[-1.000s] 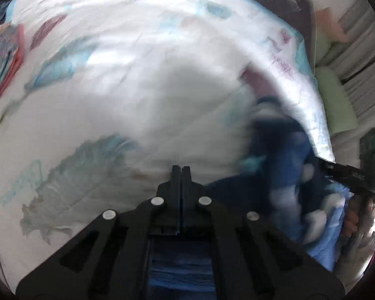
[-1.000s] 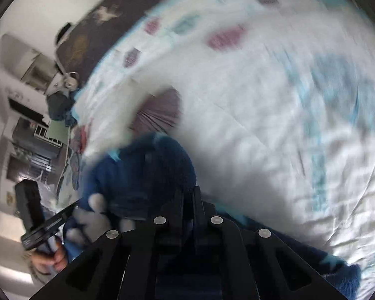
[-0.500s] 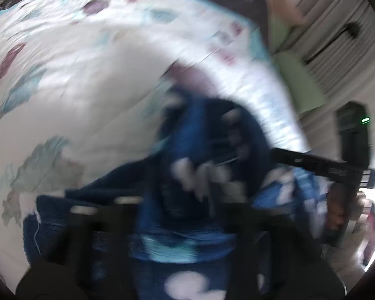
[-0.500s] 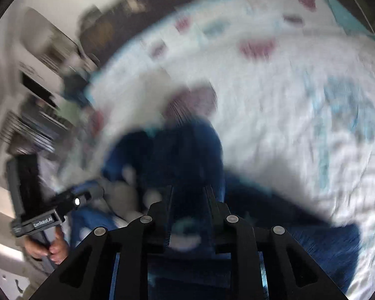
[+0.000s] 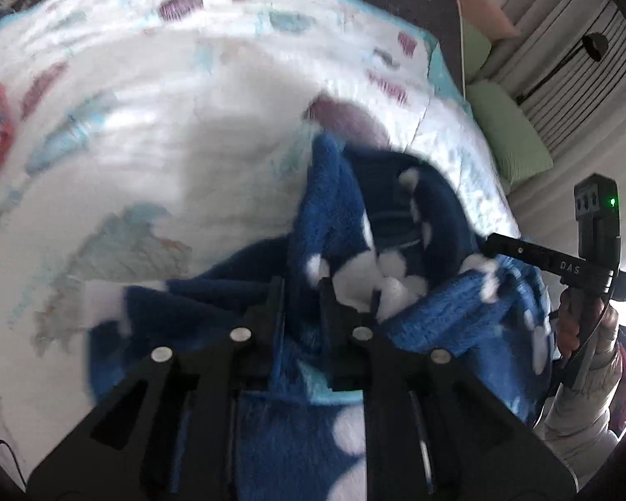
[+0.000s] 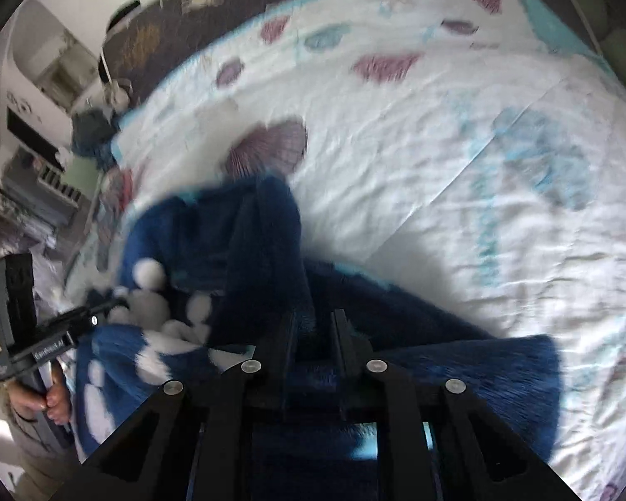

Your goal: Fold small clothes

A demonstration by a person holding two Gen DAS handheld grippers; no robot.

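My left claw (image 5: 300, 292) grasps a fold of the blue fleece garment (image 5: 338, 225), its jaws opening slightly with the cloth between them. My right claw (image 6: 311, 325) also grasps the garment, its jaws closing on a dark fold. The garment hangs bunched between both claws over the bed (image 6: 438, 158), its white spots showing. On the right claw's body in the left view I read "DAS"; the label on the left one is too blurred.
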